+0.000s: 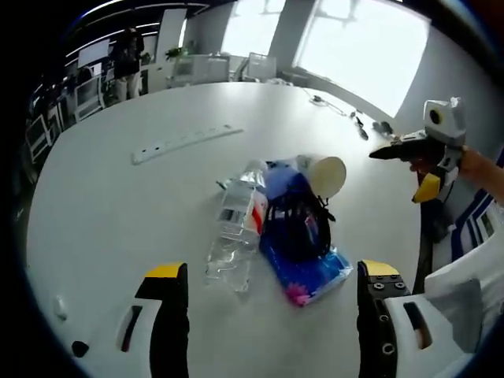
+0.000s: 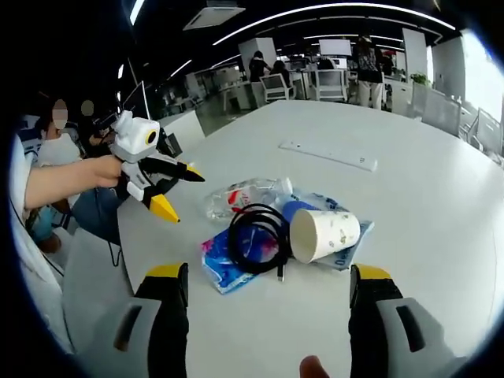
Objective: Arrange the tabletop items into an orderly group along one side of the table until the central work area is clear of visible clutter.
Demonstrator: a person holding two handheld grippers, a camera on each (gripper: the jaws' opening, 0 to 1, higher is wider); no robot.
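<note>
Clear plastic bottle (image 1: 234,232) lying beside blue packet (image 1: 303,272), black cable (image 2: 258,237) coiled on top, paper cup (image 2: 324,233) tipped over, both grippers' jaws apart

Bright windows (image 1: 358,47) light an open office; white chairs (image 2: 277,87) and standing people (image 1: 126,59) beyond the round white worktop (image 1: 118,213).

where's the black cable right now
In the right gripper view the black cable lies coiled on the blue packet, just left of the tipped paper cup, in front of the bottle.
</note>
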